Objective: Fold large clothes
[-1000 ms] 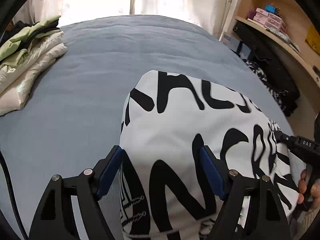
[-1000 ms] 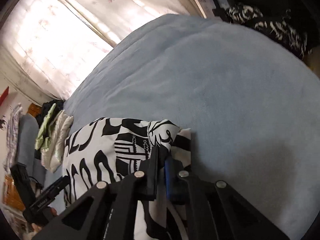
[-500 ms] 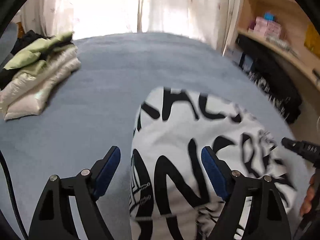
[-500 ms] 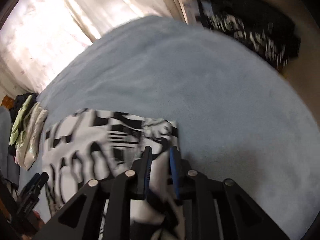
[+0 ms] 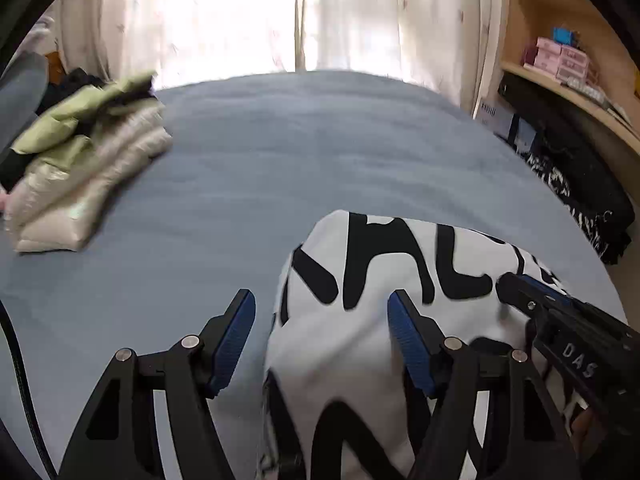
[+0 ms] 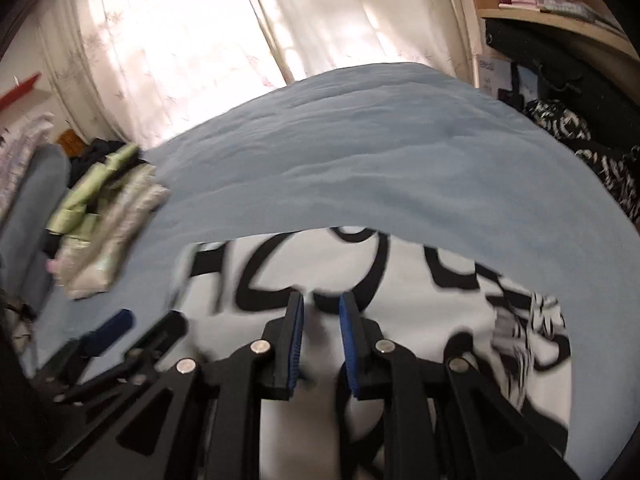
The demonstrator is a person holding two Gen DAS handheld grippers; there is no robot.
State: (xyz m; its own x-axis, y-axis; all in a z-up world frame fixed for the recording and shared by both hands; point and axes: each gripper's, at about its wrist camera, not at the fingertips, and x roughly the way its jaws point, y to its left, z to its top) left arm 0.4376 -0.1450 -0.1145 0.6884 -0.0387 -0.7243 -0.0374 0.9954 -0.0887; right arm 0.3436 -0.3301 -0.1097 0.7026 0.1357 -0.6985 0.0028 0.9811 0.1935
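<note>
A white garment with big black lettering (image 5: 372, 344) lies folded on the blue-grey bed near its front edge; it also shows in the right wrist view (image 6: 404, 312). My left gripper (image 5: 322, 320) is open wide above the garment's left edge and holds nothing. My right gripper (image 6: 321, 306) hovers over the garment's middle with its jaws a narrow gap apart and nothing between them. It reaches in from the right in the left wrist view (image 5: 516, 286). The left gripper also shows at the lower left of the right wrist view (image 6: 112, 330).
A stack of folded pale and green jackets (image 5: 84, 168) sits at the bed's left side, also in the right wrist view (image 6: 104, 220). Dark clothes (image 5: 576, 188) lie beside the bed under wooden shelves (image 5: 568, 72). Curtains (image 6: 240, 32) hang behind the bed (image 5: 280, 160).
My right gripper let go of the garment's corner, opened slightly and swung over its middle. My left gripper drew back and tilted up. The garment stays flat on the bed.
</note>
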